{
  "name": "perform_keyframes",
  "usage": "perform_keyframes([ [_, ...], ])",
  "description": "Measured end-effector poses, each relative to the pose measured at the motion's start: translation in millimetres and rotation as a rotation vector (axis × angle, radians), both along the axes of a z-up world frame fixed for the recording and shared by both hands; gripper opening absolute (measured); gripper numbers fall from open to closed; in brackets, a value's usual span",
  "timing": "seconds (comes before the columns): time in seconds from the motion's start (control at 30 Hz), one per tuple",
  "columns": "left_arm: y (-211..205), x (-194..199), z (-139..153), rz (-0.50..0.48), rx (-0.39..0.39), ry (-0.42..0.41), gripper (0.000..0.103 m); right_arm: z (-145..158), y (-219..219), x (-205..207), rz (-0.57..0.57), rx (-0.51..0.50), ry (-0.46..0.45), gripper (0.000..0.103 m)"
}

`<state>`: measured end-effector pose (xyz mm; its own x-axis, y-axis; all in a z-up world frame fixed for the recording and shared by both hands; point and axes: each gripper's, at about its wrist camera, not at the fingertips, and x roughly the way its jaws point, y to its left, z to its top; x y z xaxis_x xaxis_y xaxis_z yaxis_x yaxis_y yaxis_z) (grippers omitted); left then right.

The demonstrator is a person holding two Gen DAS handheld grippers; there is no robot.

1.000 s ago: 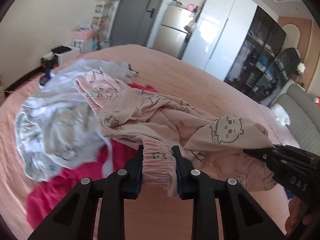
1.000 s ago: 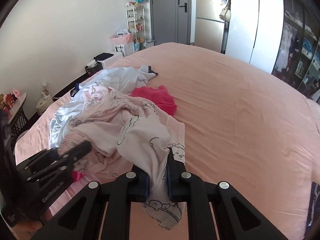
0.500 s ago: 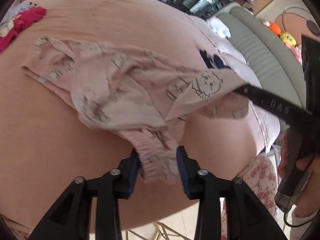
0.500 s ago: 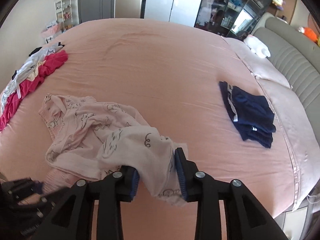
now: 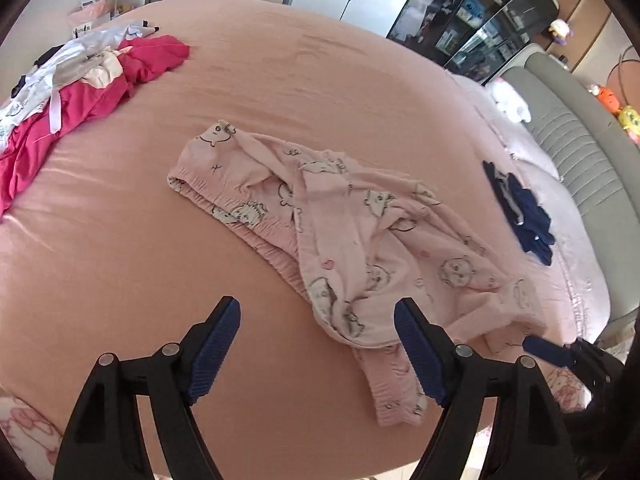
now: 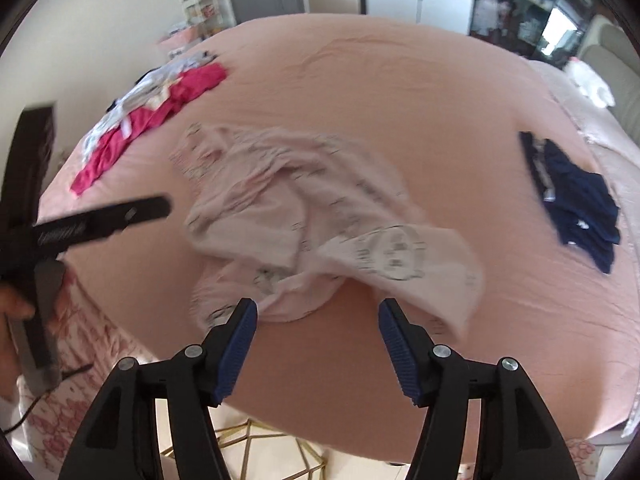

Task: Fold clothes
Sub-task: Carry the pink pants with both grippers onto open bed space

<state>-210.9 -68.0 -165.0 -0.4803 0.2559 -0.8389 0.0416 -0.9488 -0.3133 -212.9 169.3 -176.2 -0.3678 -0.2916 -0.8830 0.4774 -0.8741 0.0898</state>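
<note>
Both my tongs (image 5: pixel 316 340) (image 6: pixel 318 336) gape wide just short of the pajamas (image 5: pixel 340 232), whose waistband runs away leftward.

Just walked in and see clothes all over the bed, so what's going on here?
A person is folding laundry with a hand-held tool in each hand. The pink printed pajama pants lie crumpled on the pink bed. Both the left tool and right tool are open, holding nothing. A folded navy garment lies to the right; an unsorted pile waits far left.
</note>
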Motion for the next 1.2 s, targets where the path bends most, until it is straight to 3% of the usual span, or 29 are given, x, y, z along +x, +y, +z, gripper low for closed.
perform_keyframes([
  [0.07,6.8,-11.6,-9.4,-0.034,-0.001,-0.033,0.078,-15.0,-25.6,1.2,0.067,-0.022,-0.014,0.063],
  [0.17,24.9,-25.9,-29.9,-0.08,-0.013,-0.089,0.079,-44.3,-43.5,-9.7,0.058,-0.013,-0.051,0.063],
  [0.2,30.3,-23.0,-30.1,-0.097,-0.007,-0.092,0.075,-54.2,-44.9,-14.2,0.038,-0.01,-0.075,0.063],
  [0.23,35.6,-20.1,-30.2,-0.113,-0.001,-0.096,0.061,-64.1,-46.3,-18.7,0.018,-0.007,-0.099,0.062],
  [0.3,46.4,-14.3,-30.5,-0.146,0.011,-0.102,0.046,-67.4,-38.6,-21.7,-0.013,-0.002,-0.1,0.057],
  [0.4,62.6,-5.6,-31.0,-0.196,0.029,-0.113,0.039,-58.0,-10.5,-24.1,-0.074,0.112,-0.005,0.055],
  [0.53,84.1,6.0,-31.6,-0.262,0.053,-0.126,0.039,-46.1,57.7,-41.3,-0.255,0.204,0.051,0.055],
  [0.63,95.3,12.6,-26.0,-0.297,0.034,-0.102,0.04,-35.2,82.6,-45.6,-0.257,0.114,-0.019,0.056],
  [0.73,77.8,-0.4,-11.9,-0.196,-0.014,-0.038,0.04,-26.9,51.2,-37.2,-0.104,0.008,-0.057,0.057],
  [0.83,52.9,-22.5,-7.5,-0.109,0.026,-0.074,0.04,-37.2,2.2,-32.4,0.022,-0.088,-0.081,0.069],
  [0.97,35.4,-14.9,0.7,-0.11,-0.029,-0.084,0.041,-68.2,-52.6,-35.6,0.081,0.004,-0.028,0.07],
  [1.03,32.9,-8.6,-2.0,-0.109,-0.048,-0.086,0.047,-79.5,-62.5,-37.3,0.096,0.062,0.004,0.07],
  [1.1,33.7,-4.3,-11.7,-0.109,-0.04,-0.117,0.049,-80.2,-57.4,-39.8,0.086,0.068,0.01,0.065],
  [1.2,38.0,2.4,-24.8,-0.144,-0.016,-0.162,0.049,-69.7,-17.3,-48.4,-0.02,0.127,0.044,0.057],
])
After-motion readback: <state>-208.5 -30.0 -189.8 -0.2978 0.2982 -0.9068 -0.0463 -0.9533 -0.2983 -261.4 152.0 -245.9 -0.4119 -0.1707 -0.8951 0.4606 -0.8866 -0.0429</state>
